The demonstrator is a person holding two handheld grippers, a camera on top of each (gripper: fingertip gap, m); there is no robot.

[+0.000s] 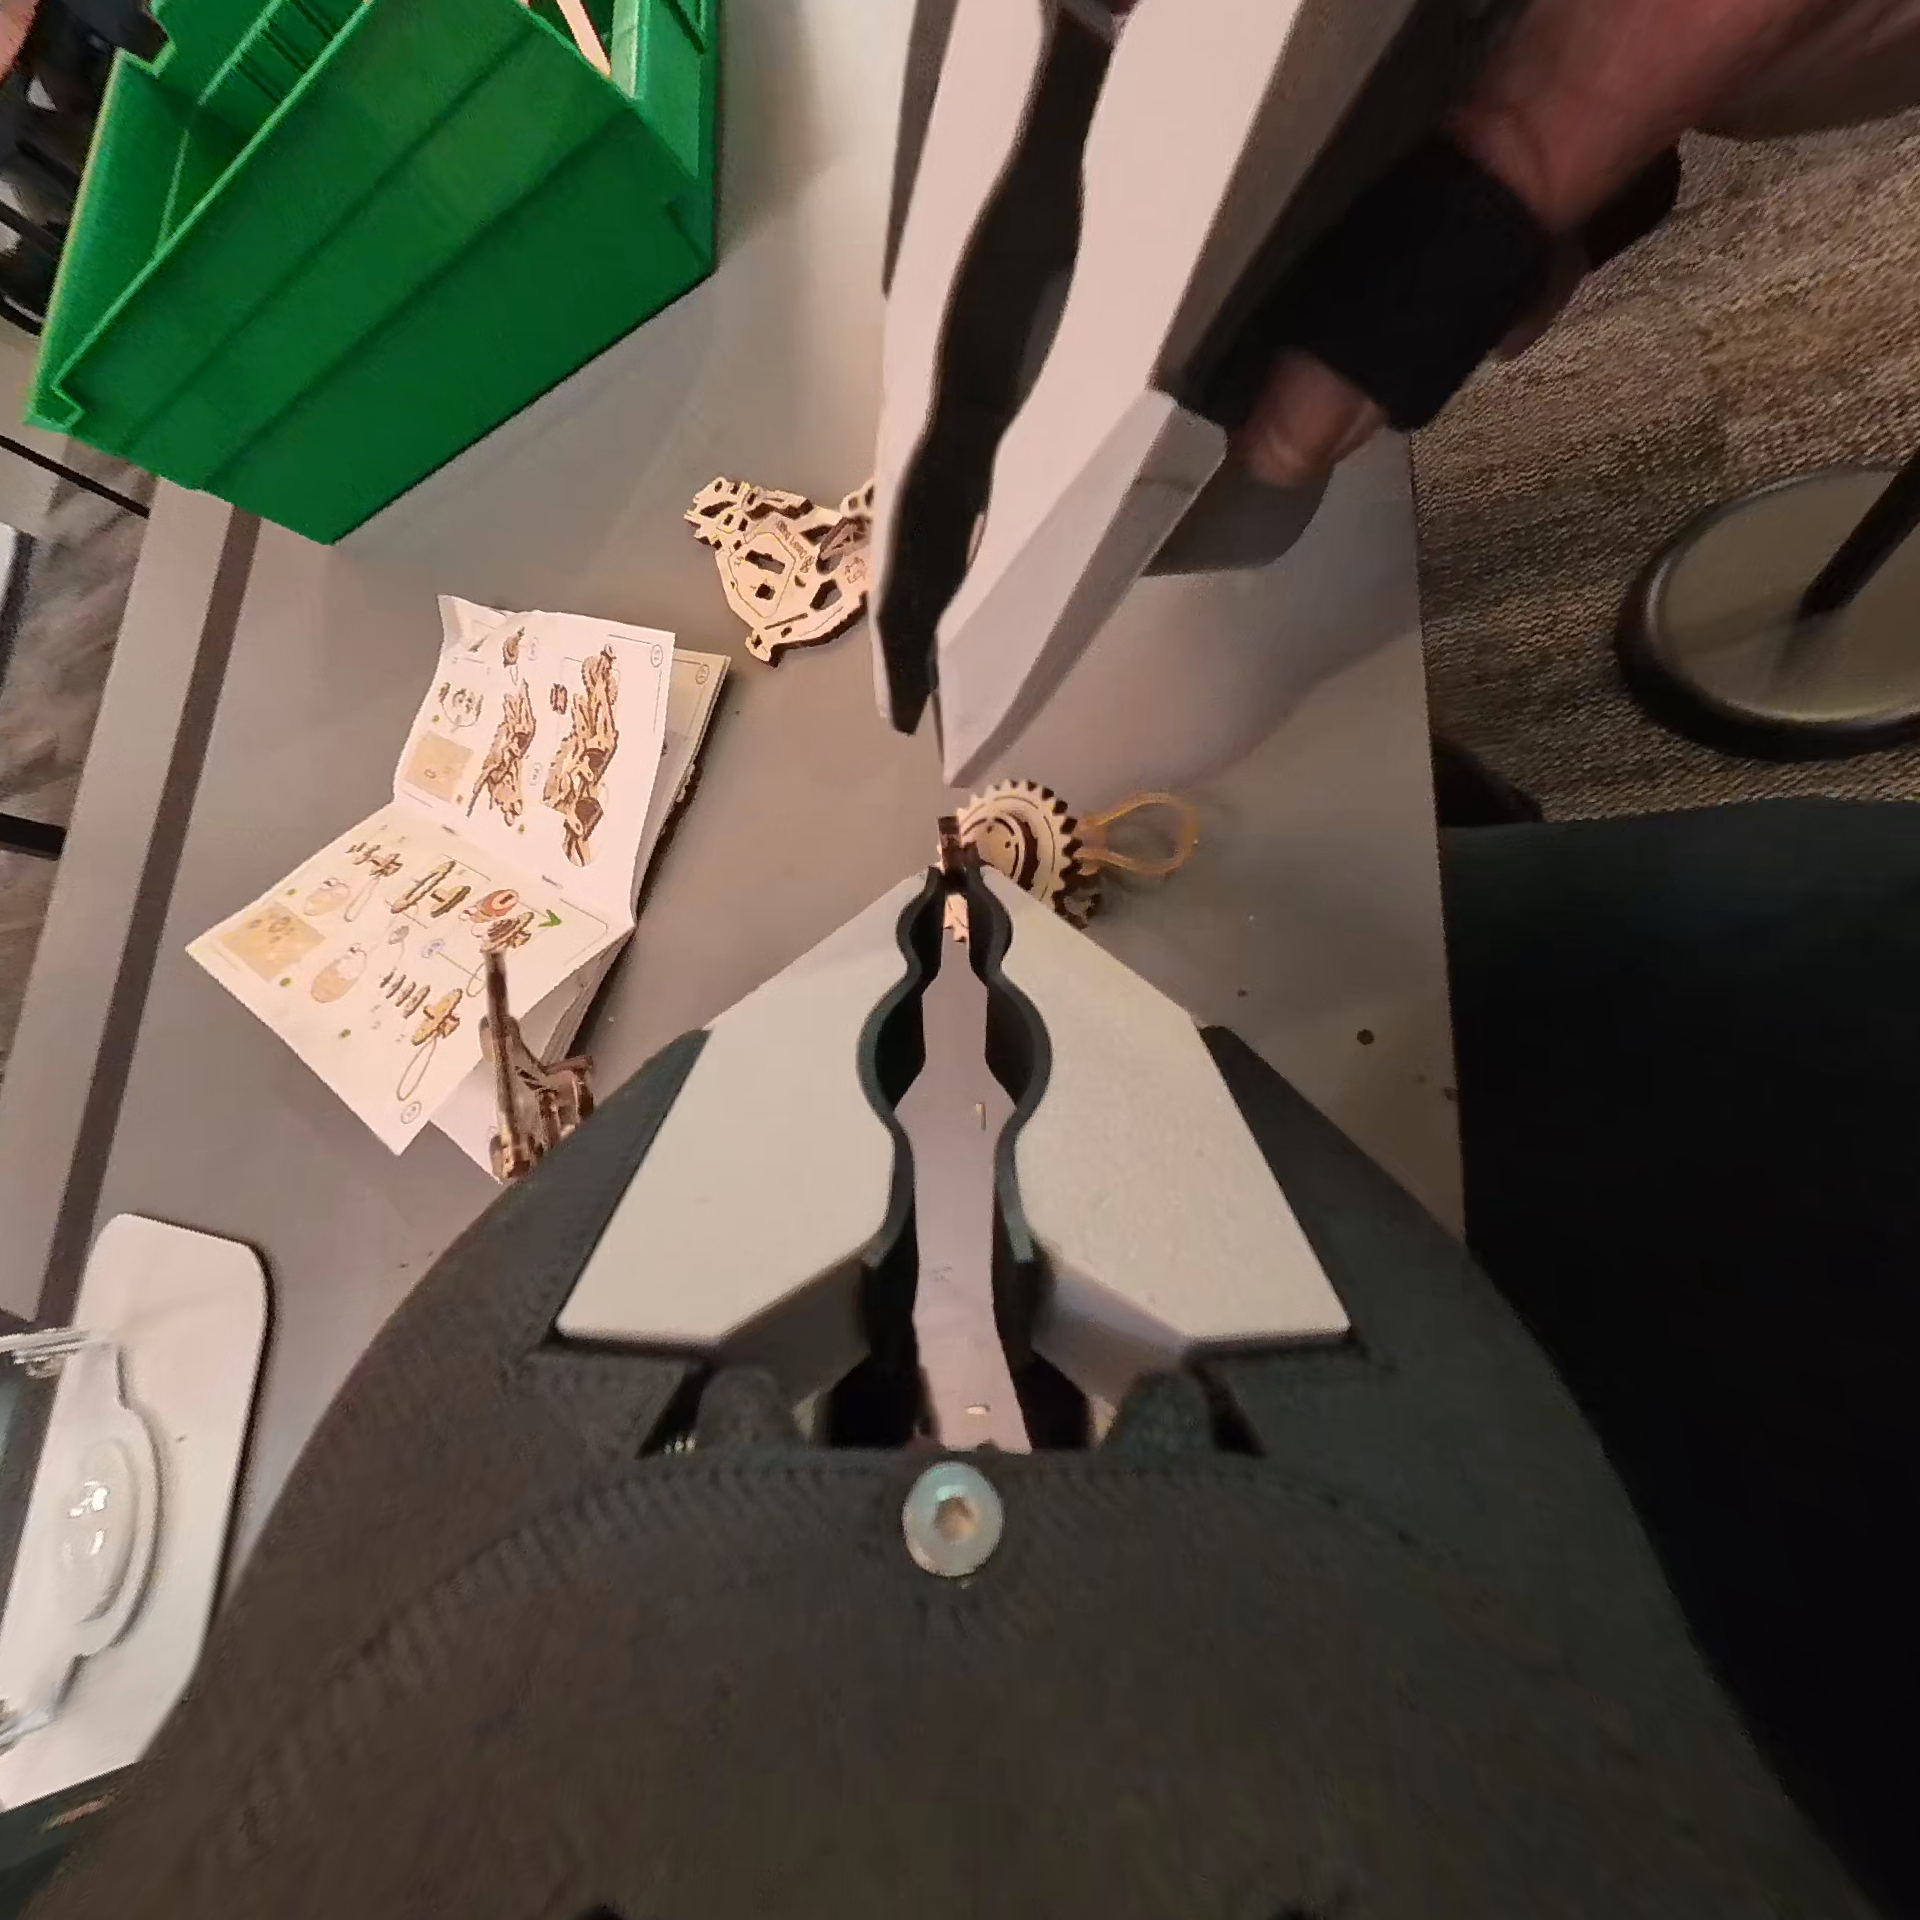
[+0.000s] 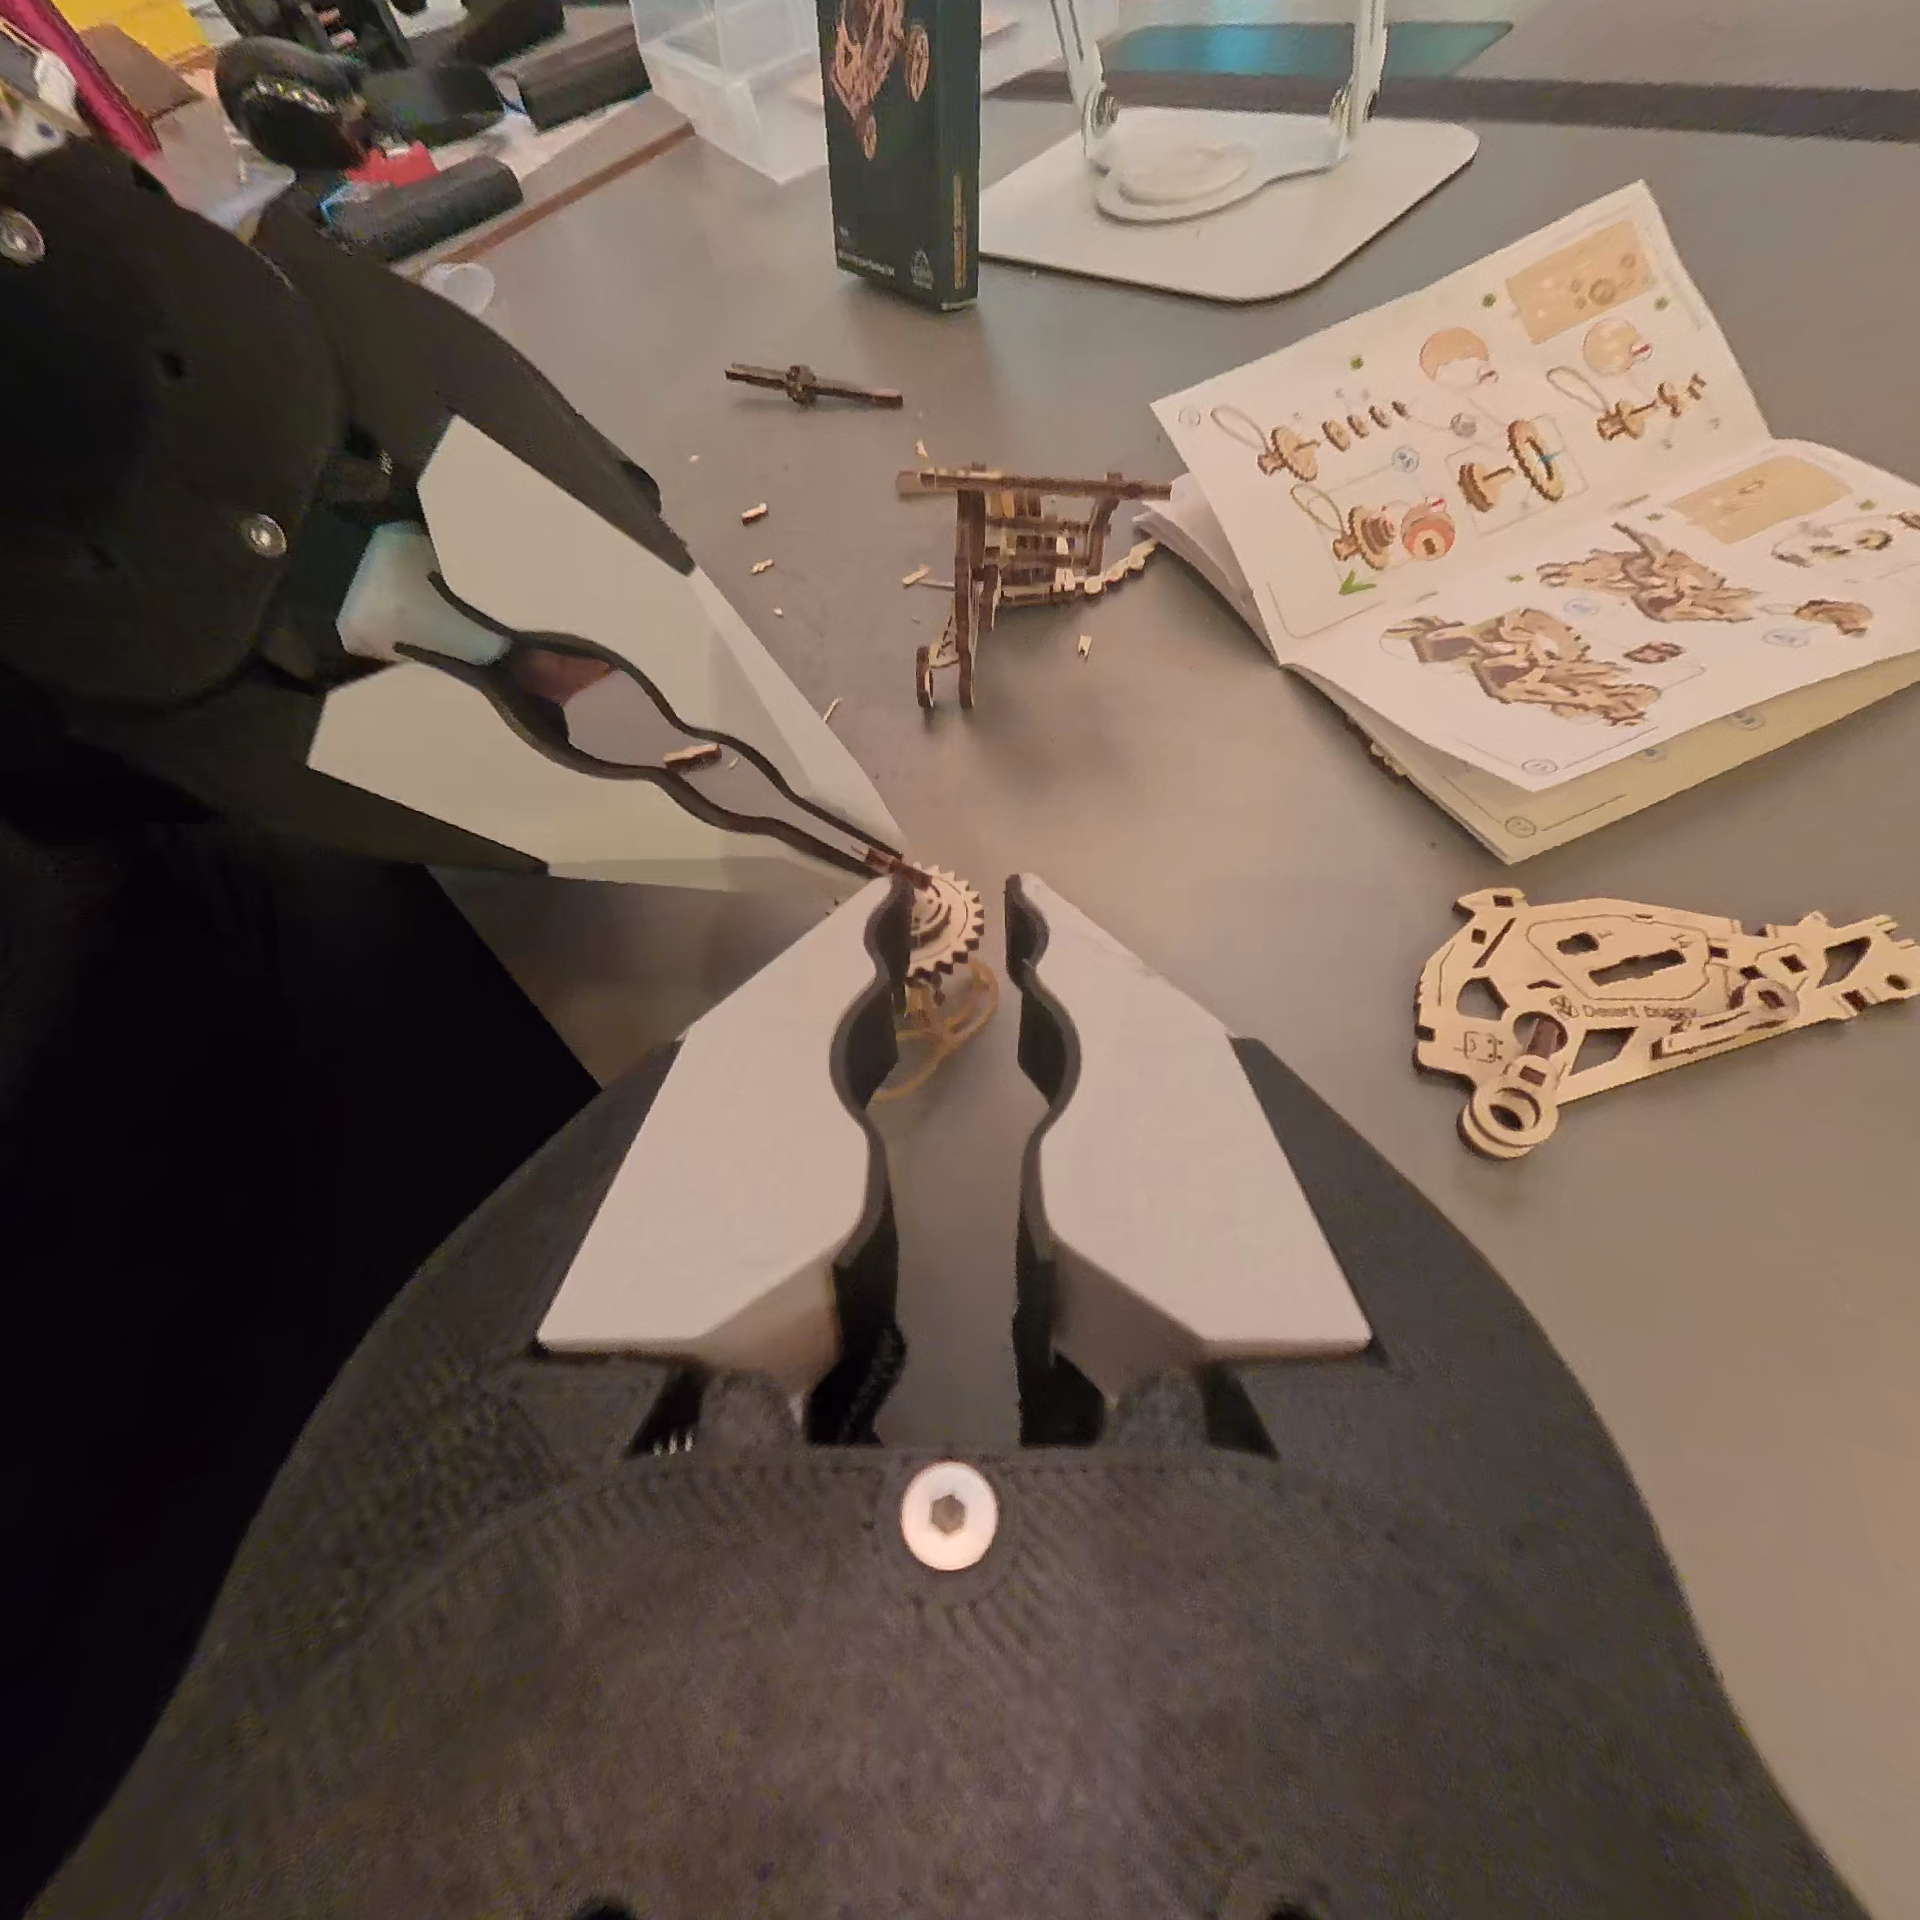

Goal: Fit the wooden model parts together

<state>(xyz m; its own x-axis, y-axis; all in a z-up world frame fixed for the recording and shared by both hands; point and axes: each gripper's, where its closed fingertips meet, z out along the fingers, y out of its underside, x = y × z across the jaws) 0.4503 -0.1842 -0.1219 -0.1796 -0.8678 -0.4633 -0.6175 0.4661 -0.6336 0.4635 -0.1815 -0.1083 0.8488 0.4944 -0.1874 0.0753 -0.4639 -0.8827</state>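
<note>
A small wooden gear wheel with a yellow rubber band looped on it rests at the table's near edge. My left gripper is shut on the stub of its axle. In the right wrist view the left gripper comes in from the left and pinches that stub beside the gear wheel. My right gripper is open, its fingers either side of the gear and the rubber band. In the left wrist view the right gripper hangs just above the gear.
A flat wooden body panel lies to the right, and a part-built wooden frame stands behind. An axle with a small gear, an open booklet, a dark box, a white stand base and green bins lie around. Both grippers' tips are close together, under 4 cm apart.
</note>
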